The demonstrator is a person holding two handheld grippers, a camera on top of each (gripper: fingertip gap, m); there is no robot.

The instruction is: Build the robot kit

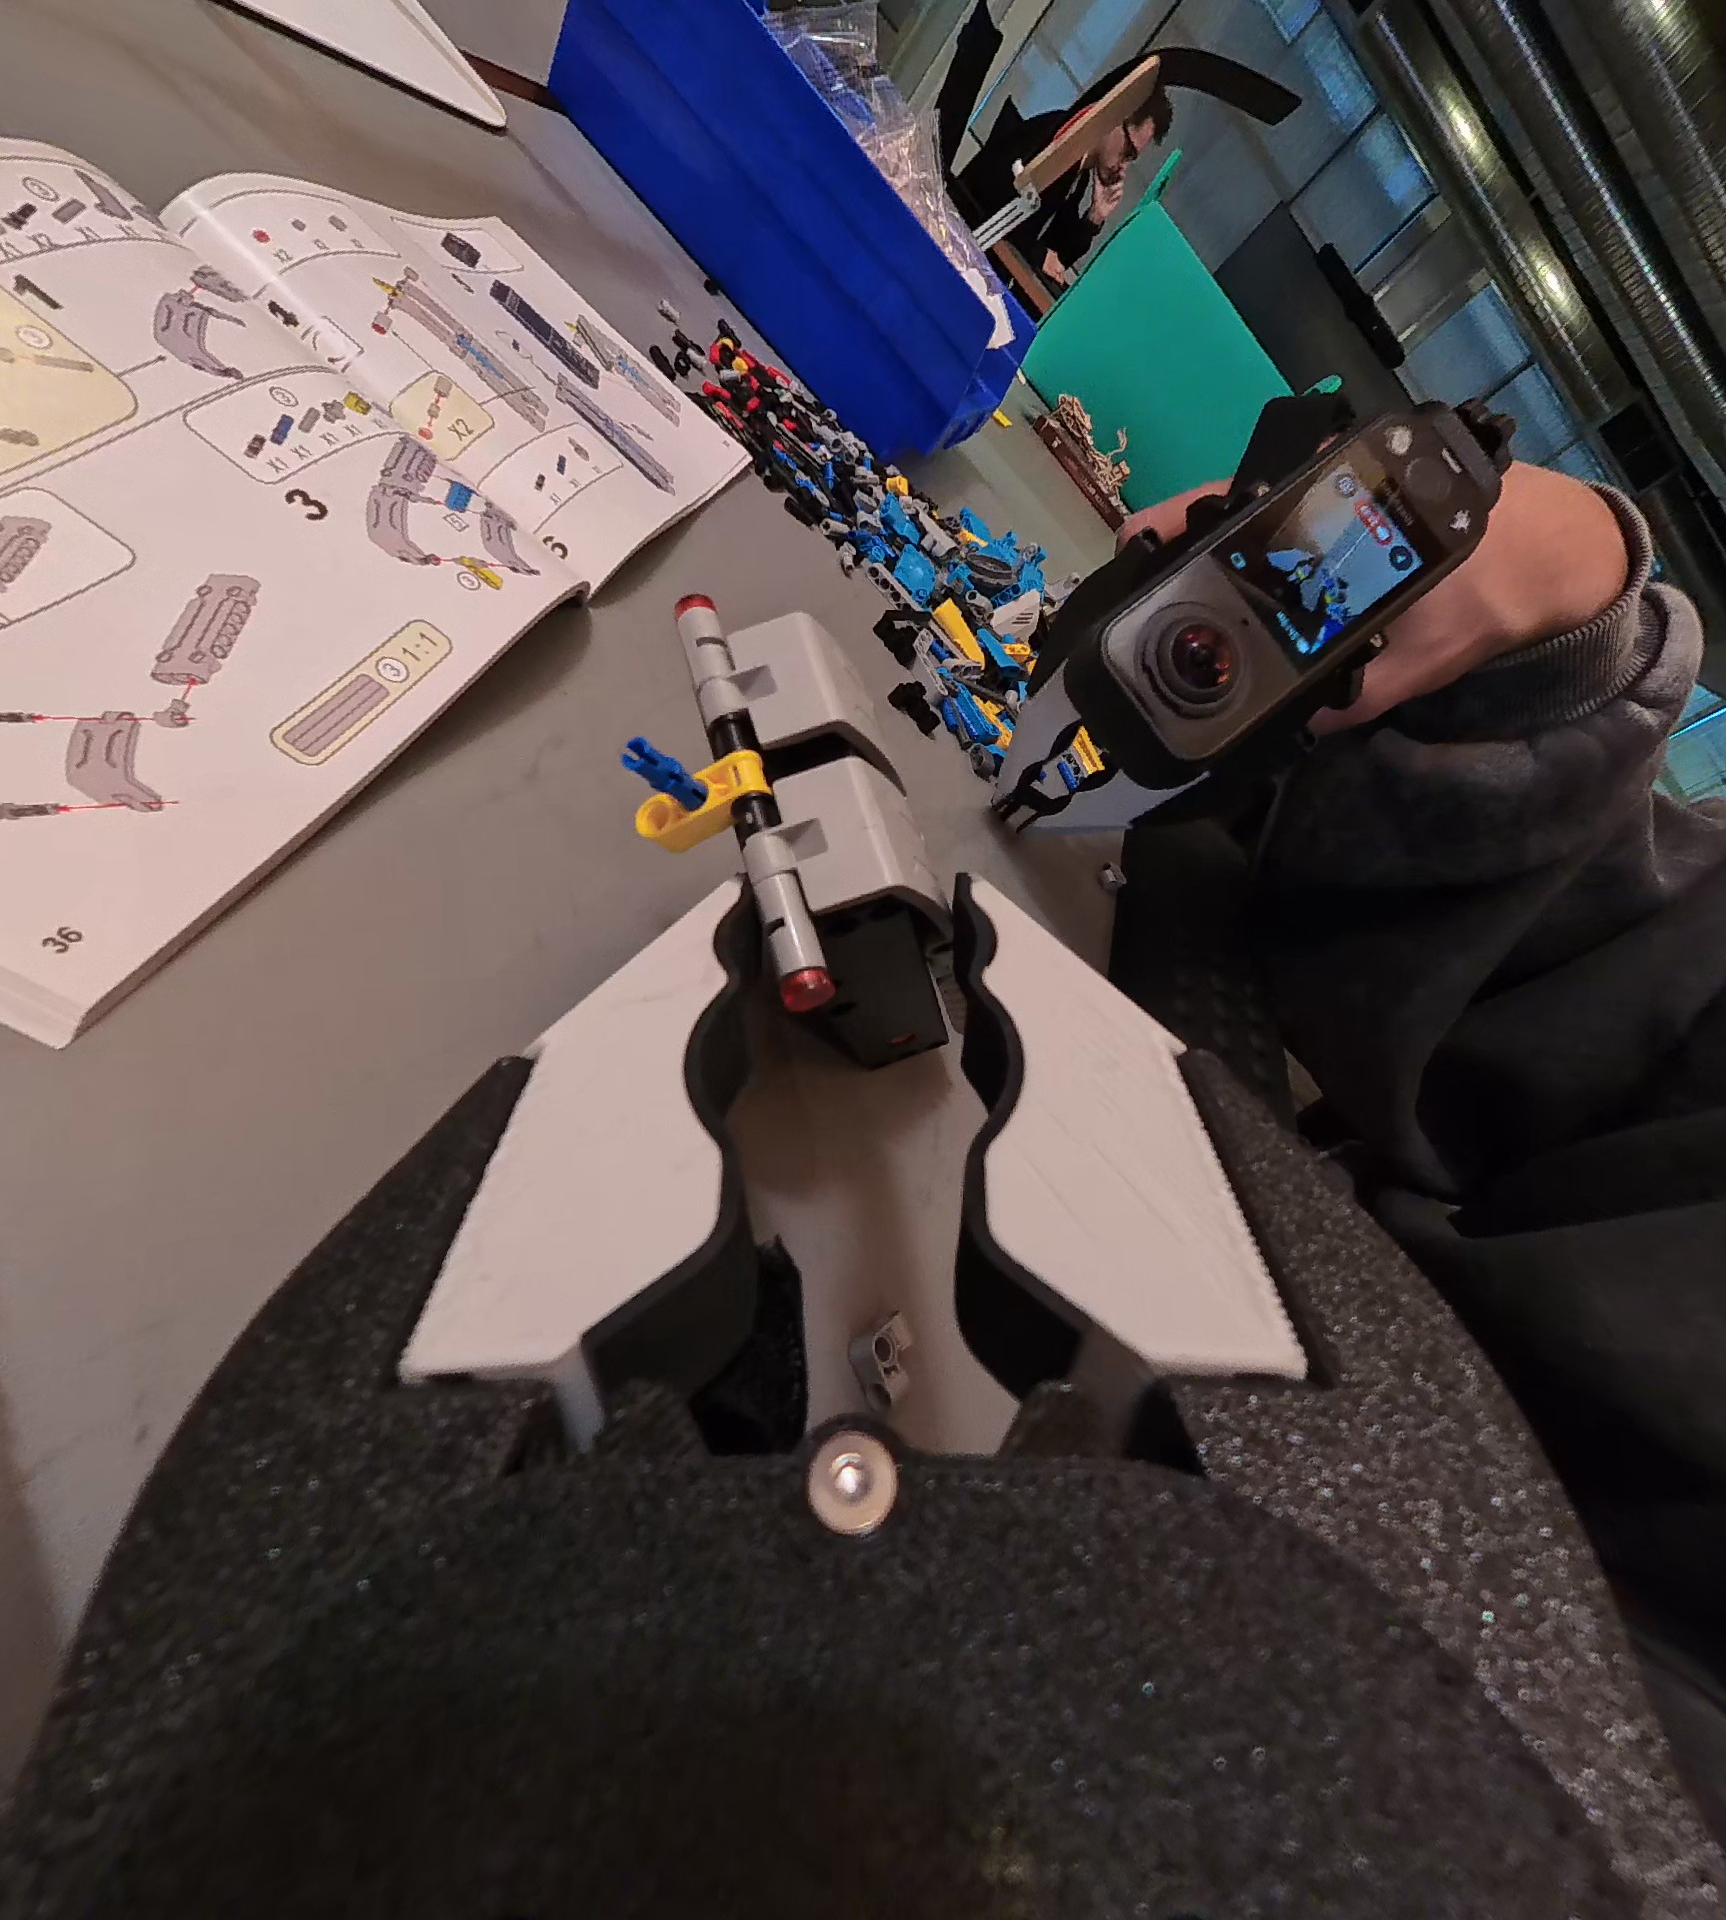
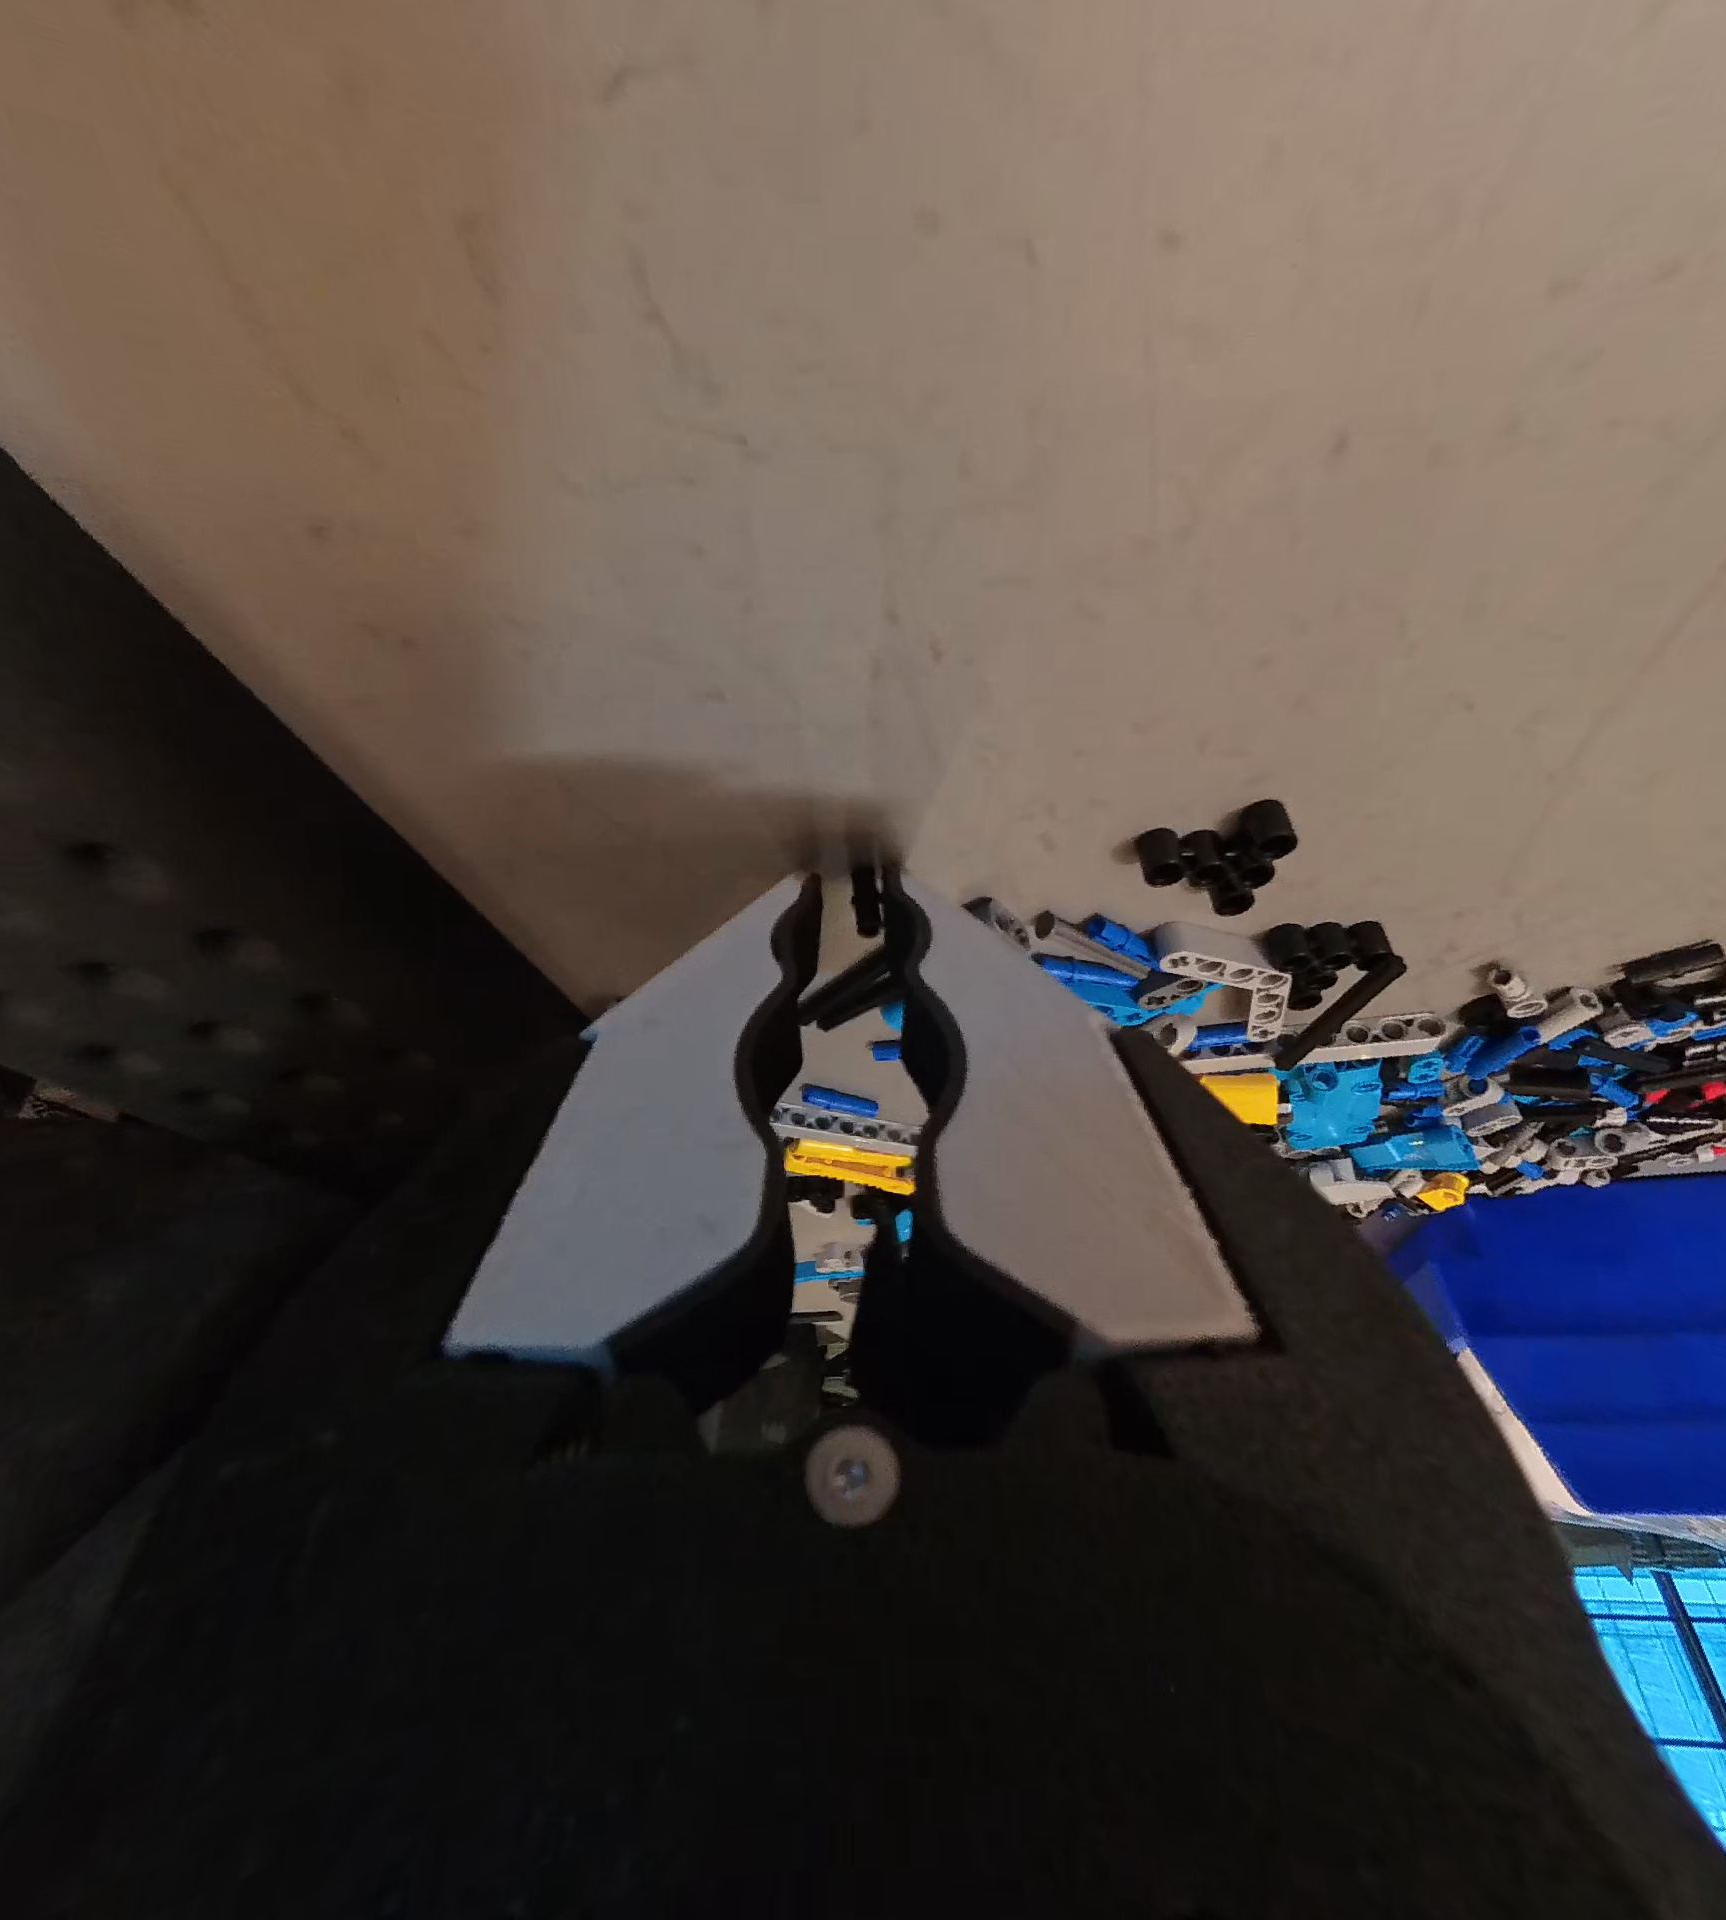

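Left gripper [image 1: 854,914] clamps the near end of a grey assembly [image 1: 817,790] carrying a red-tipped axle [image 1: 747,800] and yellow connector [image 1: 698,805], beside the open instruction booklet [image 1: 246,520]. Right gripper [image 2: 851,883] pinches a small black pin [image 2: 864,899] just off the parts pile [image 2: 1410,1070]; pin not yet fitted.

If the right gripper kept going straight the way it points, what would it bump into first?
Probably the bare tabletop: the right gripper, shut on a small black pin, points at it, with the brick pile off to the side. Depth is unclear.
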